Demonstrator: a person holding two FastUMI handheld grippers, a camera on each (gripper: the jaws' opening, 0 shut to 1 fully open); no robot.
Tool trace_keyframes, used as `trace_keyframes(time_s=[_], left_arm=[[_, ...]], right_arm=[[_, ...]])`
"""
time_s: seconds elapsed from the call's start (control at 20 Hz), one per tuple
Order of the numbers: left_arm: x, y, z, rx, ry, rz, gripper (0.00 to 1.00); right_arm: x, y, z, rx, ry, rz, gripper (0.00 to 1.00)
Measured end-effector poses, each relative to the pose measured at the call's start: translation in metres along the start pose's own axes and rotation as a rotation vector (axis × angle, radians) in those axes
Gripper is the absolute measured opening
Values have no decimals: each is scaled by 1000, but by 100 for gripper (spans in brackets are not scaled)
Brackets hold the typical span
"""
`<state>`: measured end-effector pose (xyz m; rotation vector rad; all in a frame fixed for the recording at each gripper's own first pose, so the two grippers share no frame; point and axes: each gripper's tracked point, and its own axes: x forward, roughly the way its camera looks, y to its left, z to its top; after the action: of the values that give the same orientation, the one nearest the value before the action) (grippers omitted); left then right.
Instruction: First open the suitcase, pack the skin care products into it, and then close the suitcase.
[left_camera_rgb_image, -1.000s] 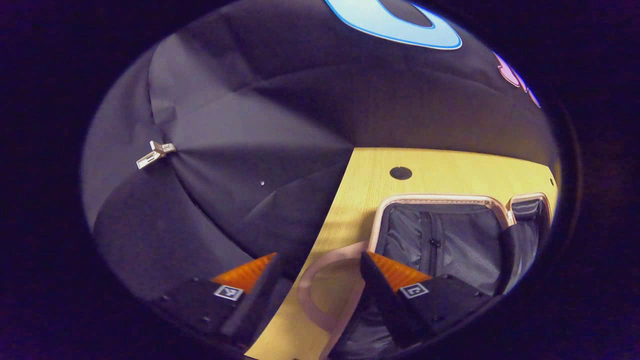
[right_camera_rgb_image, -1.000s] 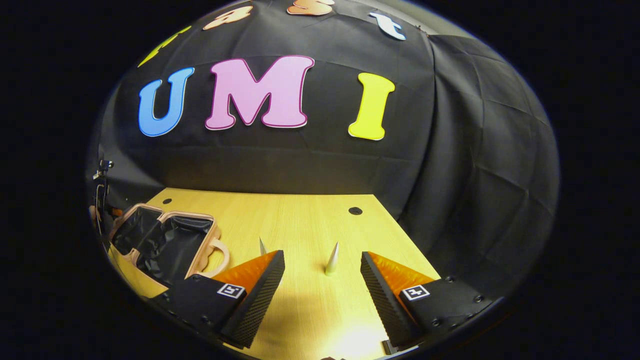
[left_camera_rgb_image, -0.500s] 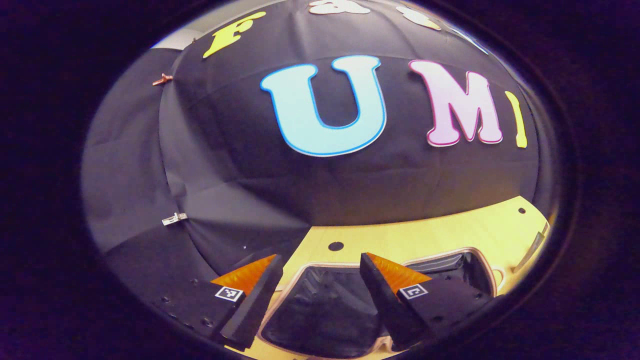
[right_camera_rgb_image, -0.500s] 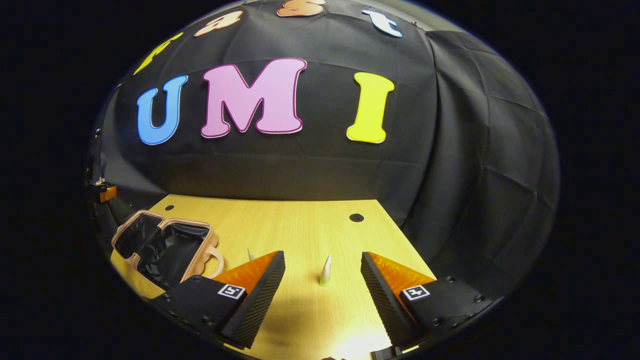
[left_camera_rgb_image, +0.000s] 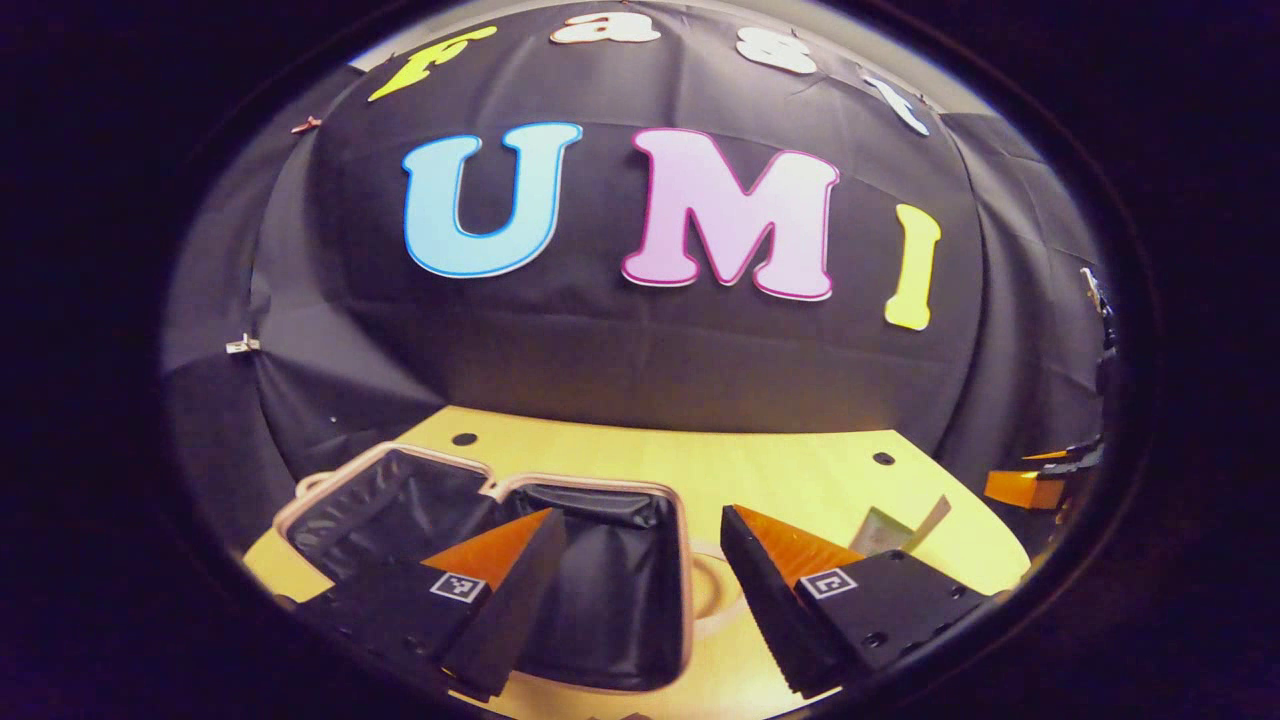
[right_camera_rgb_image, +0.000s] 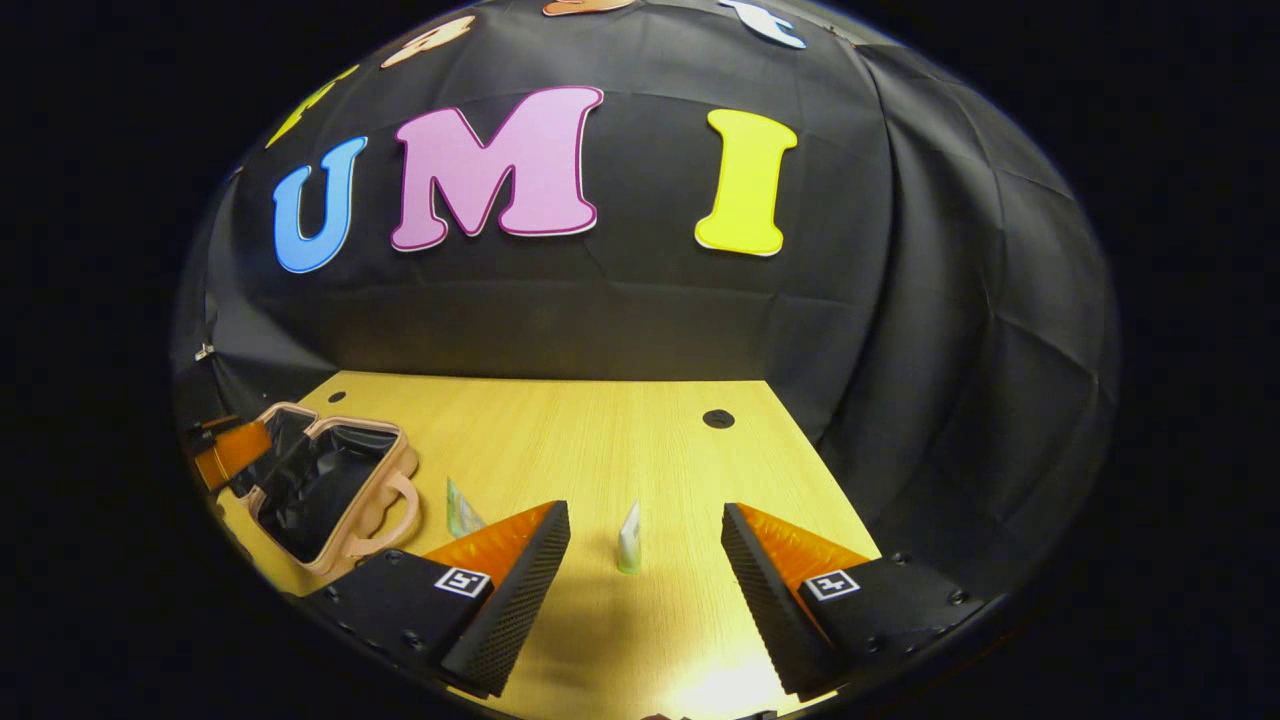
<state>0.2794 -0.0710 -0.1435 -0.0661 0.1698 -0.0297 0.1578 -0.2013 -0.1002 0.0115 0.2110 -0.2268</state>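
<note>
Pale wood, evenly lit, makes up the counter (right_camera_rgb_image: 600, 440), which runs back to the black cloth wall (right_camera_rgb_image: 620, 310); a dark round hole (right_camera_rgb_image: 718, 418) sits near its far edge in the right gripper view. The case (left_camera_rgb_image: 600, 590) lies open on the counter, both halves spread flat and lined in black fabric, with a pinkish rim and a loop handle (left_camera_rgb_image: 705, 590) on the near half. In the left gripper view the left tongs (left_camera_rgb_image: 640, 590) stand wide apart, holding nothing, poised over the nearer half of the case — whether they touch it cannot be told. Beyond the right-hand finger in that view a green tube (left_camera_rgb_image: 880, 530) lies on the counter, with a second, paler piece (left_camera_rgb_image: 930, 520) just beside it, too small to identify. At the far right edge of that view part of the other tongs shows. In the right gripper view the right tongs (right_camera_rgb_image: 640, 590) are likewise spread wide and empty. Between their fingers, farther off, a small tube (right_camera_rgb_image: 629, 540) stands upright on the counter — pale with a green base. A second tube (right_camera_rgb_image: 460, 512) stands near the left-hand finger, between it and the case (right_camera_rgb_image: 330, 480), which lies at the far left of the counter, well apart from the right tongs. Both tubes are outside the case.
</note>
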Motion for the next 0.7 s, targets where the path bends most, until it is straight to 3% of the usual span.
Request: trace_keyframes(time_s=[0.25,0.5,0.7], left_arm=[[9,-88,-46,-10,53,-134,98],[26,-143,-94,81,149,-258,97],[59,-161,-124,65,212,-278,97]], right_arm=[[25,-9,-21,24,48,20,97],[36,-12,-43,14,87,63,97],[48,-7,-67,33,149,95,97]])
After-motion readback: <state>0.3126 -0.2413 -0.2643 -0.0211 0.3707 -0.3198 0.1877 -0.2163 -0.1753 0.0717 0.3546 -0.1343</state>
